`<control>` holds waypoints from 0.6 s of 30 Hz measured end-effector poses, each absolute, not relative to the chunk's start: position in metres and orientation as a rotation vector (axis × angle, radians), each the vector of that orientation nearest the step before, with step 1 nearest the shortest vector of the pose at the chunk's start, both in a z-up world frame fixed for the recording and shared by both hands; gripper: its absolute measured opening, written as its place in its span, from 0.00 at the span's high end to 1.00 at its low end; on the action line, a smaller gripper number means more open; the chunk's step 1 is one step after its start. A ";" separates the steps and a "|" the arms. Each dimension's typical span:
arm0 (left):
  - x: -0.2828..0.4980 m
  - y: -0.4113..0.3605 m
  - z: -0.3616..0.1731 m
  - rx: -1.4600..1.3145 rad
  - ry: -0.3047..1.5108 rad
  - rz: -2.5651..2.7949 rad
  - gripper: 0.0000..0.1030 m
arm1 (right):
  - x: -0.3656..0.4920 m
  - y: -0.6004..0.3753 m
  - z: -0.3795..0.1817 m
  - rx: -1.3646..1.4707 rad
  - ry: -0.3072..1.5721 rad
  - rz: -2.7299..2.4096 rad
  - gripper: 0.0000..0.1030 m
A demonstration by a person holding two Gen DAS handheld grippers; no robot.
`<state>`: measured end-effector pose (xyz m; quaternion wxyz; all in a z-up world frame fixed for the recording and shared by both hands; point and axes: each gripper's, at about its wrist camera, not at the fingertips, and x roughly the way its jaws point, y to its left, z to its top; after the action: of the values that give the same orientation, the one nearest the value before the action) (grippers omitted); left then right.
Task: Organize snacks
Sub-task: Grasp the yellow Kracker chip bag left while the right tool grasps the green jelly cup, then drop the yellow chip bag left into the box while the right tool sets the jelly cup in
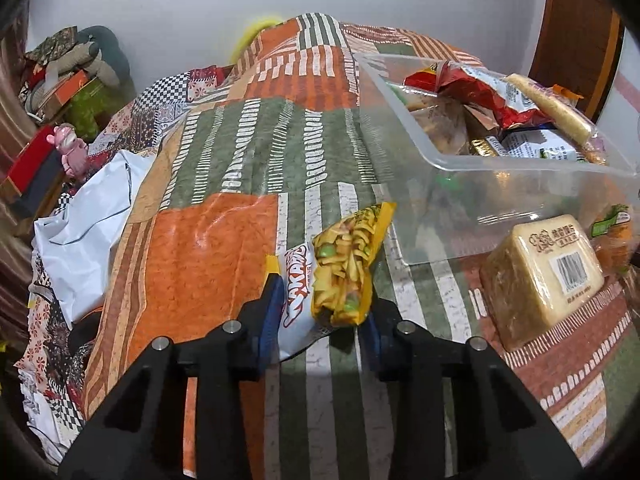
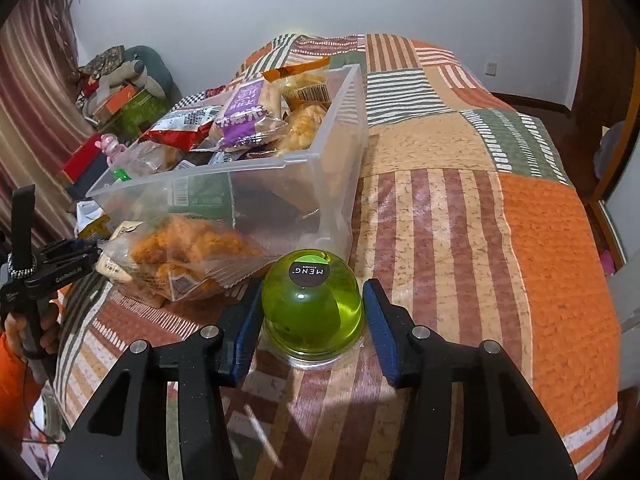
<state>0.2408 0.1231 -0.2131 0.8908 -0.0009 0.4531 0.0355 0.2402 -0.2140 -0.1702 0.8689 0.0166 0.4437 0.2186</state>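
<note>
With left tool clamped on yellow crinkly snack packet and right tool closing around, maybe not yet gripping, green domed jelly cup, lift both gently into clear plastic bin.

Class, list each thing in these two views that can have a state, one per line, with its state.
Left gripper: shut on the yellow snack bag.
Right gripper: jaws astride the green jelly cup; contact unclear.
Green jelly cup: upside down on the bedspread.
Clear bin: open-topped, piled with snacks.
Bread pack: sealed, lying outside the bin.
Orange snack bag: sealed, leaning against the bin.
</note>
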 end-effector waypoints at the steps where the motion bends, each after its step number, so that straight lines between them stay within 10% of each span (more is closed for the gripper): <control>1: 0.239 0.123 -0.212 -0.003 0.938 0.072 0.66 | 0.239 -0.215 -0.170 0.034 0.925 0.456 0.55; 18: 0.197 0.132 -0.154 -0.056 0.813 0.088 0.71 | 0.221 -0.224 -0.137 0.037 0.826 0.423 0.55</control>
<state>0.1971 0.1323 -0.1545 0.9172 -0.0272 0.3951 0.0427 0.2212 -0.2244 -0.1366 0.8940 0.0179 0.3985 0.2040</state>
